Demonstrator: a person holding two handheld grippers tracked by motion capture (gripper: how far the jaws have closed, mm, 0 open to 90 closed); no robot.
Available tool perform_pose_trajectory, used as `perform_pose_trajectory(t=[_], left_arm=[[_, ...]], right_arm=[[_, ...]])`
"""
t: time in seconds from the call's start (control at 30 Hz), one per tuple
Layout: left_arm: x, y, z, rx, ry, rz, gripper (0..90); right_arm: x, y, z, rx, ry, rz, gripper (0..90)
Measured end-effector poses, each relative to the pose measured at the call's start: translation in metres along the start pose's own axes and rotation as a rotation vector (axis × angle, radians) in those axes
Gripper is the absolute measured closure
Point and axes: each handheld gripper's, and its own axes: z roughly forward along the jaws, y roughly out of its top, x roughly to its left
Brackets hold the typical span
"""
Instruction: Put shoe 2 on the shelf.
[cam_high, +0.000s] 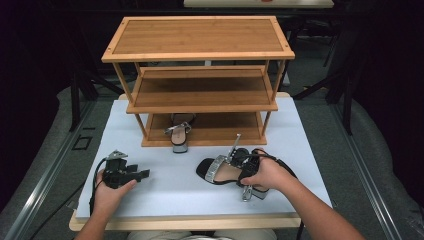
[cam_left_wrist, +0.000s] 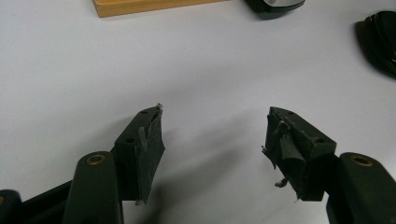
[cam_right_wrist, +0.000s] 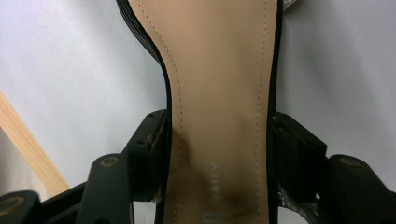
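The sandal (cam_high: 222, 172) lies on the white desk (cam_high: 165, 190) in front of the bamboo shoe rack (cam_high: 200, 80), a little right of the rack's middle and well clear of its bottom shelf, toe towards the left and heel towards the right. It is a black heeled sandal with a tan insole, a silvery glittering band across the toe and a block heel that catches the light in the same silver. In the right gripper view the insole (cam_right_wrist: 219, 93) runs up the middle, smooth and beige with a line of stitching near each edge, darker and worn-looking at the heel seat, where the pale printed word "DAILY" can be read; a thin black rim edges the sole. The right tongs (cam_right_wrist: 217, 154) straddle the narrow waist of the sandal, one jaw against each side of the sole, pinching it, with the person's right hand (cam_high: 267, 172) over the heel end. A second sandal (cam_high: 179, 132) of the same kind stands at the front of the rack's bottom shelf, left of its middle, its toe hanging over the edge. The left tongs (cam_left_wrist: 215, 140) rest over bare desk in front of the rack's left end, jaws spread wide apart with nothing between them
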Motion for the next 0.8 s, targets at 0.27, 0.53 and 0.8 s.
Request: perform_pose_trajectory(t=[0.27,0.53,0.8], left_arm=[[0.000,0.000,0.000,0.001,-0.001,-0.002,36.5],[0.000,0.000,0.000,-0.001,0.000,-0.002,36.5],[0.000,0.000,0.000,0.000,-0.003,-0.001,36.5]], right_arm=[[-0.002,-0.005,-0.005,-0.021,0.005,0.032,41.7],[-0.008,-0.009,-0.014,-0.049,-0.008,0.065,41.7],[-0.015,-0.005,-0.026,-0.108,-0.008,0.103,41.6]])
